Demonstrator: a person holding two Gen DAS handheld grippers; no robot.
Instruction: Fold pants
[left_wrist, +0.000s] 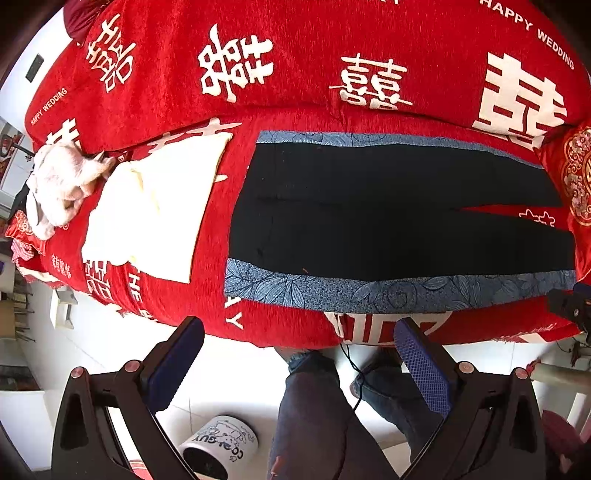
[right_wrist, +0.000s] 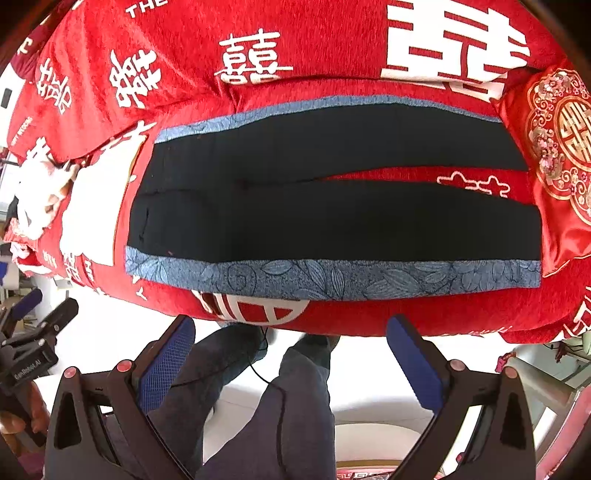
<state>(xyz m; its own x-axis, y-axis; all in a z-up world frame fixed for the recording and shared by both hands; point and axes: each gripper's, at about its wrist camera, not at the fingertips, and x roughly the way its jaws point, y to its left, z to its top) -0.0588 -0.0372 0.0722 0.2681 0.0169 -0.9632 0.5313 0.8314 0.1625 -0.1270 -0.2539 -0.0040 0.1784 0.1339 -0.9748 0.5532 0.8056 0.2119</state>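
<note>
Black pants (left_wrist: 388, 214) with blue leaf-patterned side stripes (left_wrist: 369, 291) lie flat on a red bed cover, waist to the left and the two legs running right with a narrow gap between them. They also show in the right wrist view (right_wrist: 325, 221). My left gripper (left_wrist: 299, 332) is open and empty, held off the bed's near edge below the waist end. My right gripper (right_wrist: 291, 326) is open and empty, held off the near edge below the middle of the near leg.
A folded white cloth (left_wrist: 147, 214) and a white plush toy (left_wrist: 62, 184) lie left of the pants. A red embroidered pillow (right_wrist: 561, 155) sits at the leg ends. The person's legs (left_wrist: 314, 406) and a white bucket (left_wrist: 218, 446) are on the floor below.
</note>
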